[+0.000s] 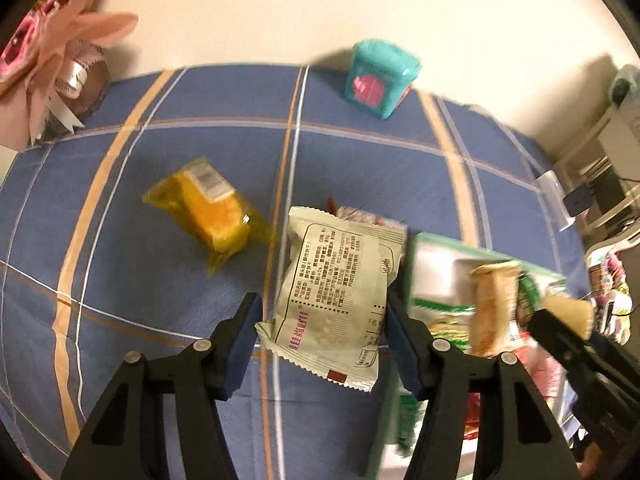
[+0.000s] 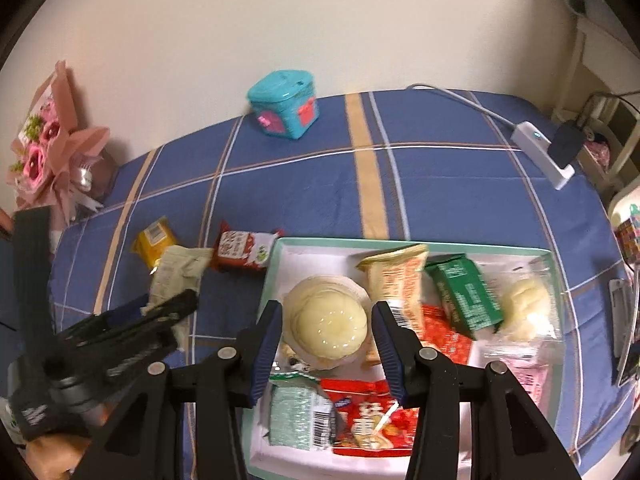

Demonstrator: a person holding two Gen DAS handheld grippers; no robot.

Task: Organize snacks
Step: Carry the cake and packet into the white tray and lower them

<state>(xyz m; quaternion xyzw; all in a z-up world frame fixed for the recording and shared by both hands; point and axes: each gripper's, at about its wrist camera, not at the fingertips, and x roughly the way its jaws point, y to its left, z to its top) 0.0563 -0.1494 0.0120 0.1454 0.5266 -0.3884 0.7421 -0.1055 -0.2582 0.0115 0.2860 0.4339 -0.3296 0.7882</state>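
Note:
My left gripper (image 1: 322,312) is open, its fingers on either side of a cream snack packet (image 1: 334,300) with printed text, lying on the blue plaid cloth. The same packet shows in the right wrist view (image 2: 176,276) beside the left gripper (image 2: 160,312). A yellow cake packet (image 1: 210,208) lies to the left. A red packet (image 2: 240,250) lies near the tray. My right gripper (image 2: 326,328) is around a round pale jelly cup (image 2: 330,324) over the green-rimmed tray (image 2: 400,242), its blue pads touching or nearly touching the cup's sides. The tray holds several snack packets.
A teal box (image 2: 284,106) stands at the table's far edge by the wall. A pink flower bouquet (image 2: 48,148) lies at the far left. A white power strip with a plugged adapter (image 2: 548,148) sits at the far right.

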